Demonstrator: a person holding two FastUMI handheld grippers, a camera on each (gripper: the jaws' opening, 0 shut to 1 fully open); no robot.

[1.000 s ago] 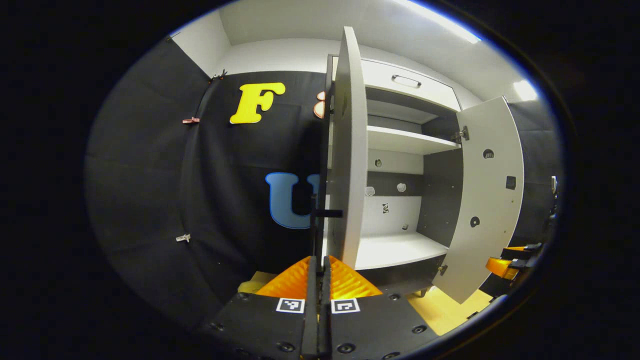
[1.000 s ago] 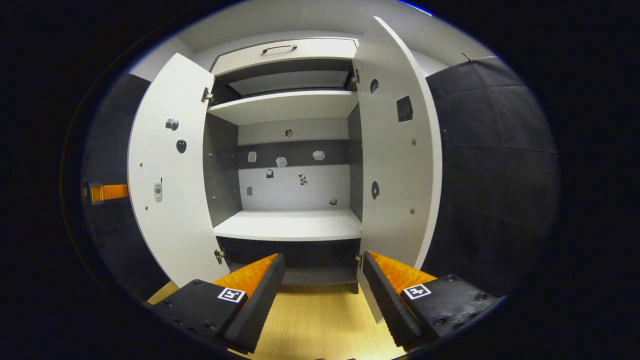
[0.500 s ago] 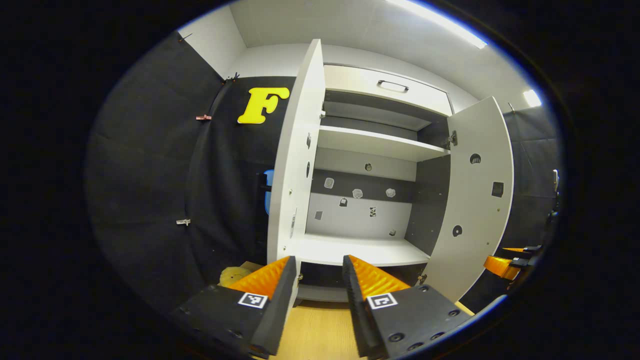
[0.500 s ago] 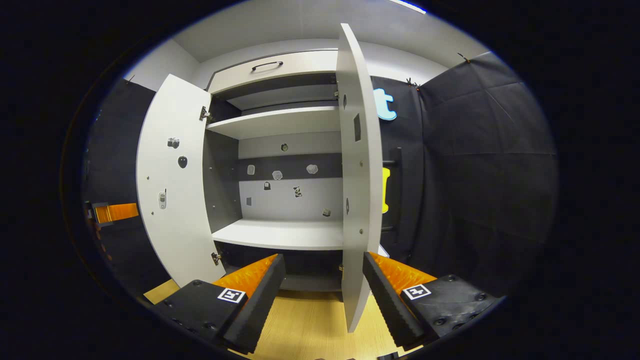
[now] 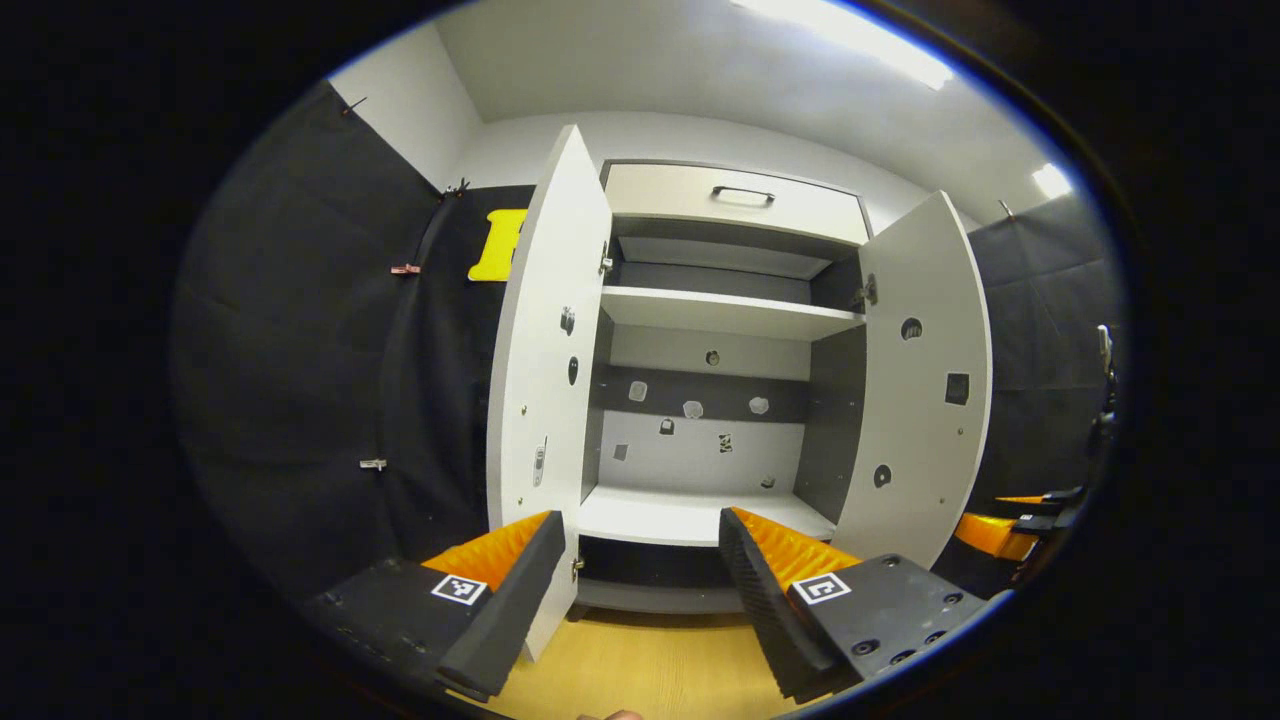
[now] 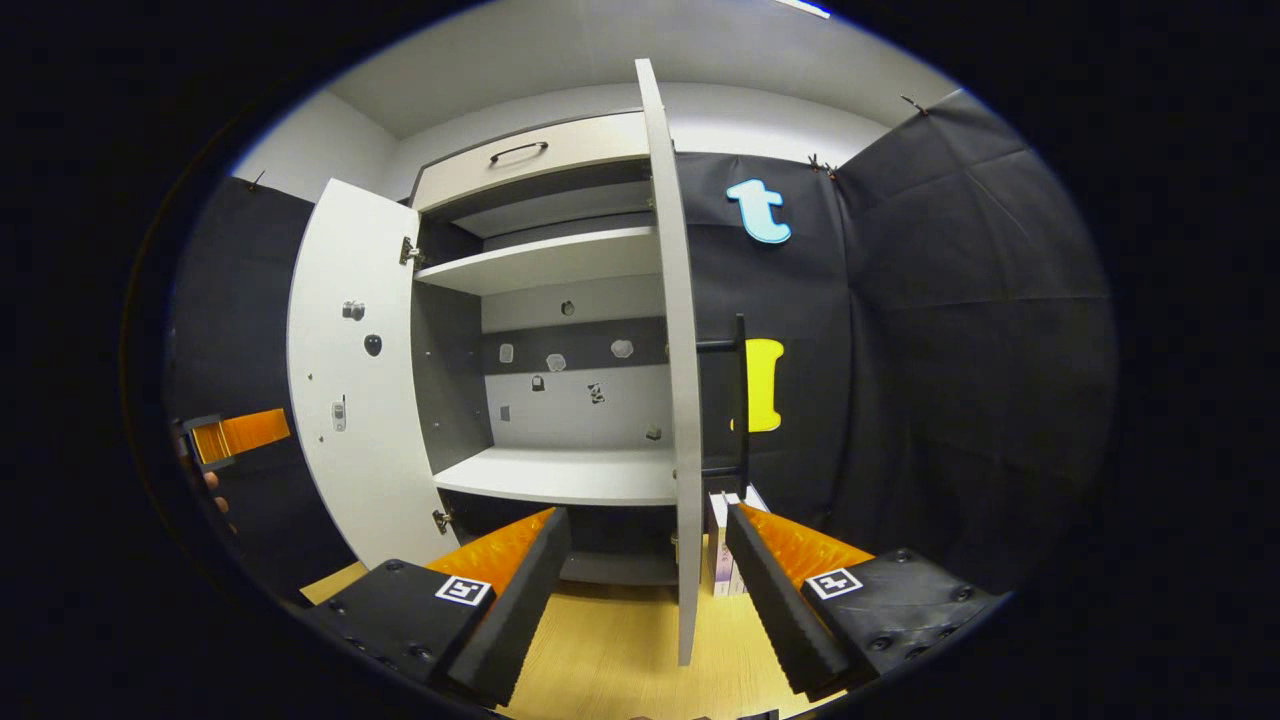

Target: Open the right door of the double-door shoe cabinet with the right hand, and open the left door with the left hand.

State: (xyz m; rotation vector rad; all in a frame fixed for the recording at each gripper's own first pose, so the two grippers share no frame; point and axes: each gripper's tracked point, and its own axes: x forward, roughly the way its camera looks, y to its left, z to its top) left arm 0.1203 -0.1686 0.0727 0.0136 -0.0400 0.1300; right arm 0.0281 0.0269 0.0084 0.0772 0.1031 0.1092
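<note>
The white shoe cabinet (image 5: 700, 310) stands with both doors swung out. In the left gripper view its left door (image 5: 545, 380) and right door (image 5: 925, 380) flank the bare shelves. My left gripper (image 5: 635, 590) is open low in front of the cabinet, a little back from the left door's lower edge and touching nothing. In the right gripper view the right door (image 6: 680, 400) shows edge-on, with its black bar handle (image 6: 740, 400) on the outer face. My right gripper (image 6: 645, 580) is open, its fingers on either side of that door's lower edge without pressing it.
A shut top drawer (image 5: 742, 193) with a dark handle caps the cabinet. A small box (image 6: 722, 540) stands on the wooden floor (image 6: 620, 650) beside the right door. Black cloth walls close in both sides. The other gripper (image 6: 235, 435), held by a hand, shows at far left.
My left gripper, shut at the left door's edge a second ago, has opened and drawn back to face the interior. The right gripper view has shifted until the right door shows edge-on.
</note>
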